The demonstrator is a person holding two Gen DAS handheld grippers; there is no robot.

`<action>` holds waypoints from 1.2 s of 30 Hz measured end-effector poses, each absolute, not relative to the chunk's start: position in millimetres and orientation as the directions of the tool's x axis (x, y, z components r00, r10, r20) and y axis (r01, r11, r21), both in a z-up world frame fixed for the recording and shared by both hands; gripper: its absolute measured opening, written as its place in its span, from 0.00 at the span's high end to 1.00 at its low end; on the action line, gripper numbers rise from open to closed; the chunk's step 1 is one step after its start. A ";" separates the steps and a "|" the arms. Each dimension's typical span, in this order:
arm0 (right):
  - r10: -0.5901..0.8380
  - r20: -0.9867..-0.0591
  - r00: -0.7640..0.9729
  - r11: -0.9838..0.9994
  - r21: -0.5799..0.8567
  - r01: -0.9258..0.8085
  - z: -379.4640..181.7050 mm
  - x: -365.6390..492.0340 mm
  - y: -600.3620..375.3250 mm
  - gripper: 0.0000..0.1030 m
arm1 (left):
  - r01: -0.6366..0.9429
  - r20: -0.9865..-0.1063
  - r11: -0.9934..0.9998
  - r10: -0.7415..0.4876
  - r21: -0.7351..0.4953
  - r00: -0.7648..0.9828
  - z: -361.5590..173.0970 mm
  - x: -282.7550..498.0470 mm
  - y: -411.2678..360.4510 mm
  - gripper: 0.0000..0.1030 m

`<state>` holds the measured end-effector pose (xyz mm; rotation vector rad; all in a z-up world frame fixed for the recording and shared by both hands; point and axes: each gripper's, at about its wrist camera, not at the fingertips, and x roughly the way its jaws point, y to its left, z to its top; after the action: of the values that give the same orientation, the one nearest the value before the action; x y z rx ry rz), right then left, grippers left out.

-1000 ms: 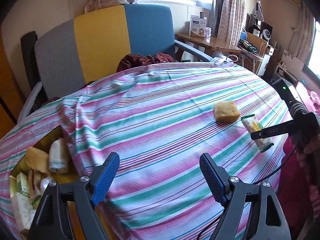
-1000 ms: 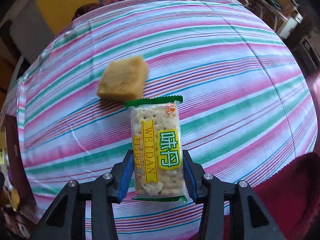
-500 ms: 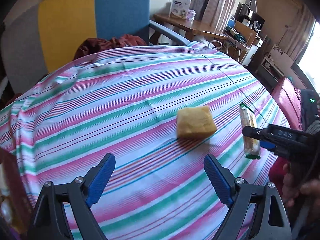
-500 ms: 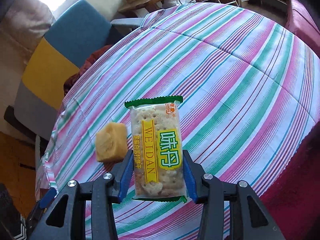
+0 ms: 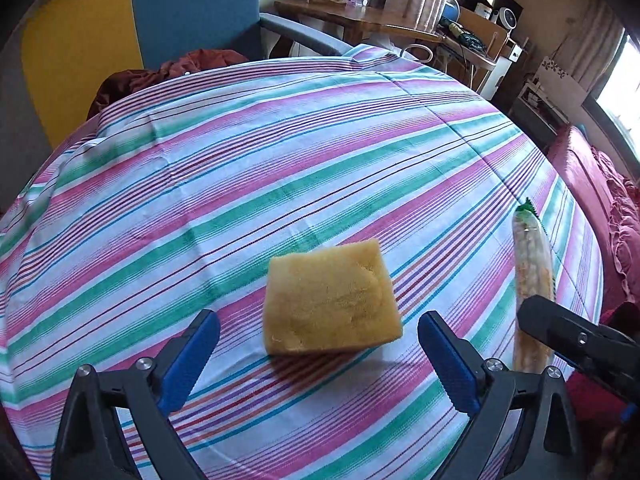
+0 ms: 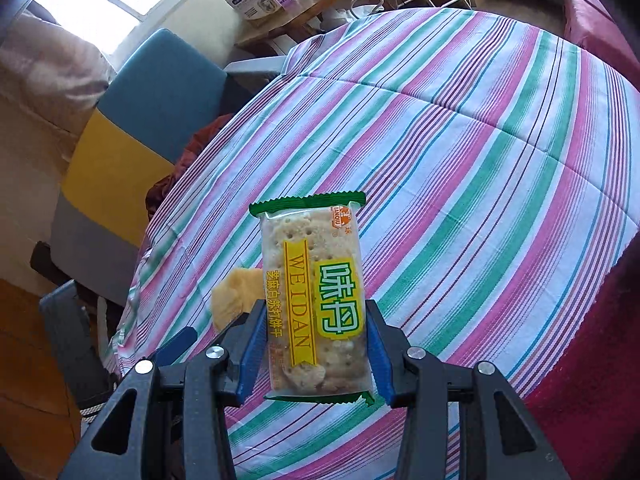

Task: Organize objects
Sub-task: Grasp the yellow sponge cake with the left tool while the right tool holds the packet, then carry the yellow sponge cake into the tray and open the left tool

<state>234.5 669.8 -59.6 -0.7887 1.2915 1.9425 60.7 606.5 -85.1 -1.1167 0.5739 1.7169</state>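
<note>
A yellow sponge block (image 5: 330, 300) lies on the striped tablecloth (image 5: 280, 168). My left gripper (image 5: 320, 354) hovers just short of it, its jaws opening wide, the blue pads apart from the sponge. A clear cracker packet with green ends (image 6: 314, 300) is held above the cloth by my right gripper (image 6: 316, 354), which is shut on its lower half. The left wrist view shows the same packet (image 5: 532, 264) edge-on at the right, with the right gripper (image 5: 560, 332) below it. The sponge (image 6: 232, 296) peeks out left of the packet in the right wrist view.
A chair with grey, yellow and blue panels (image 5: 120, 36) stands behind the table, dark red cloth (image 5: 168, 72) on its seat. A wooden side table (image 5: 360, 16) with a white box stands by the window. A red couch (image 5: 592, 208) is at the right.
My left gripper swung right from the box of items to the sponge, came closer and opened wider. The right gripper lifted and rolled the packet, then held still.
</note>
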 end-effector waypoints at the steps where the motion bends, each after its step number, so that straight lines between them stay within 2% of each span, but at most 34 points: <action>1: 0.197 -0.778 -0.597 -0.288 0.536 -0.794 -60.0 234.0 669.6 0.55 | -0.903 -0.877 -0.417 0.466 -0.104 -0.114 -88.3 59.9 610.4 0.04; 2: 0.196 -0.777 -0.598 -0.289 0.537 -0.792 -61.2 232.2 669.5 0.55 | -0.903 -0.879 -0.419 0.461 -0.097 -0.120 -91.3 58.6 613.0 0.06; 4: 0.194 -0.778 -0.598 -0.295 0.535 -0.791 -60.9 232.3 669.2 0.55 | -0.903 -0.888 -0.406 0.455 -0.141 -0.066 -99.2 53.2 616.3 0.29; 5: 0.193 -0.779 -0.596 -0.299 0.532 -0.792 -61.3 231.3 669.0 0.55 | -0.899 -0.885 -0.397 0.465 -0.184 -0.024 -101.1 51.1 615.4 0.32; 7: 0.188 -0.782 -0.595 -0.309 0.527 -0.791 -61.2 230.5 668.2 0.55 | -0.898 -0.876 -0.404 0.480 -0.175 -0.046 -96.9 51.1 605.8 0.35; 16: 0.085 -0.800 -0.594 -0.427 0.509 -0.747 -63.9 205.0 655.9 0.55 | -0.878 -0.834 -0.465 0.526 -0.117 -0.167 -60.8 42.4 509.0 0.35; 24: 0.070 -0.818 -0.571 -0.434 0.491 -0.755 -67.7 202.2 653.7 0.55 | -0.832 -0.787 -0.552 0.537 -0.056 -0.303 -36.0 38.2 427.5 0.35; 36: 0.051 -0.854 -0.517 -0.442 0.445 -0.779 -76.5 194.9 652.4 0.55 | -0.781 -0.768 -0.622 0.530 -0.064 -0.359 -25.2 35.4 349.2 0.35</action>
<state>194.9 652.4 -76.5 -1.0874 1.2056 2.0029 35.4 349.2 -25.2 -0.9977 0.4004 2.0419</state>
